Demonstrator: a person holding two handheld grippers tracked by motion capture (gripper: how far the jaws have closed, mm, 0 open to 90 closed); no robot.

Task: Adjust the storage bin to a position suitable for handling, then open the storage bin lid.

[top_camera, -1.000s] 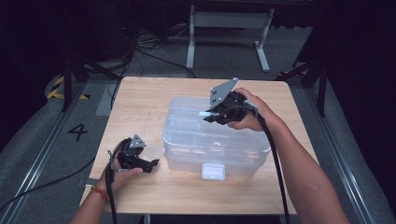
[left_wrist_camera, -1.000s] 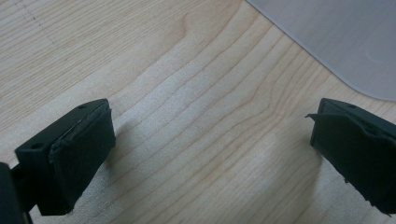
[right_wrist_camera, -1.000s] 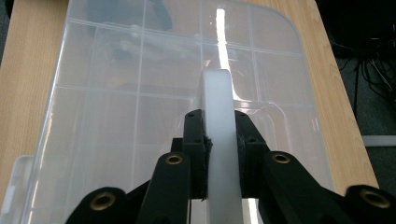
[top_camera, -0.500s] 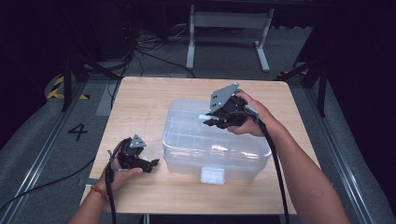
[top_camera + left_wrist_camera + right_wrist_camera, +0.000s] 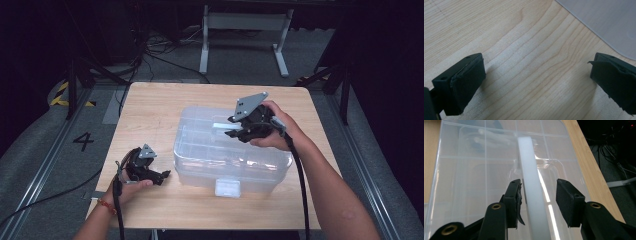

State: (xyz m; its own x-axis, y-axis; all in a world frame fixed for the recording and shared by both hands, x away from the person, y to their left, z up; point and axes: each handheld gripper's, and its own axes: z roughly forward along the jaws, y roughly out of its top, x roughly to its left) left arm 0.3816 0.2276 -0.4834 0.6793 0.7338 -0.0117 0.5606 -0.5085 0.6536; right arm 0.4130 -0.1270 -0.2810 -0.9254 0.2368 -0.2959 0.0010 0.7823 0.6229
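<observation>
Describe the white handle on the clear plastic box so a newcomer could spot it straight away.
Start at the light wooden table and find the big clear plastic box on it. On its lid, a raised white plastic handle bar runs between the jaws of the right gripper, whose jaws have just been opening. It is the one opaque white strip on a see-through lid.

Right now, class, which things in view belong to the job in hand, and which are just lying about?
In the job:
- clear plastic box
- its white handle, between the right hand-held gripper jaws, which have just been opening

Lying about:
- left hand-held gripper, open over the wooden table
- floor cables
</observation>
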